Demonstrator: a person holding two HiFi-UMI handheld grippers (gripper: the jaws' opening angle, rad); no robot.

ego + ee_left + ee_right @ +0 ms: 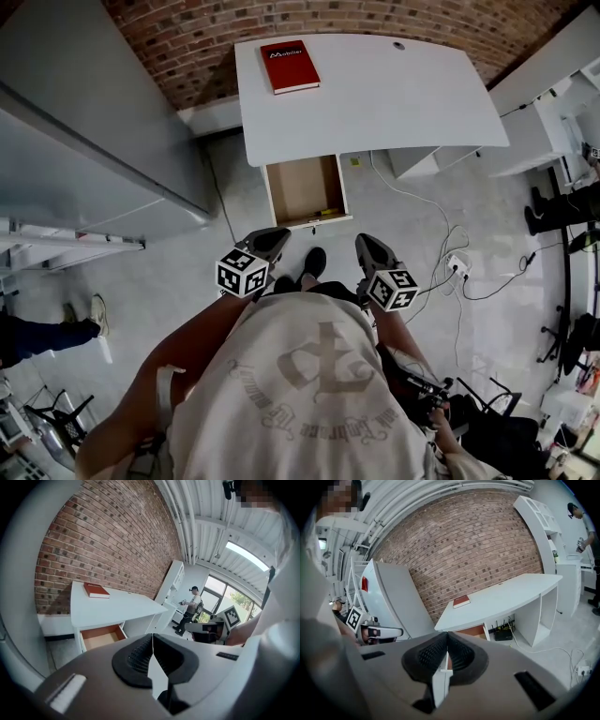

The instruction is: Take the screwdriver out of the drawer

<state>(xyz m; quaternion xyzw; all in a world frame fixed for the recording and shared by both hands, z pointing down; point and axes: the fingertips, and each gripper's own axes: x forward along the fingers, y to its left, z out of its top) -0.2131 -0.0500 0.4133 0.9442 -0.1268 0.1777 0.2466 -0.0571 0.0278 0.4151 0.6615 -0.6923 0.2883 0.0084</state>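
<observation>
Held side by side: L gripper [279, 235] and R gripper [362, 241], jaws closed on nothing, just short of open drawer [269, 193] under white desk [375, 103]. Screwdriver [323, 214] in drawer, near-right corner. Red book [290, 66] far-left on desk.

The drawer [302, 187] stands pulled out from under the worktop [375, 103], and it is open to a reach from above. Bare floor [239, 197] lies in front of it and to its left. A tall grey cabinet [94, 131] crowds the left side. Loose cables [441, 239] trail over the floor on the right.
</observation>
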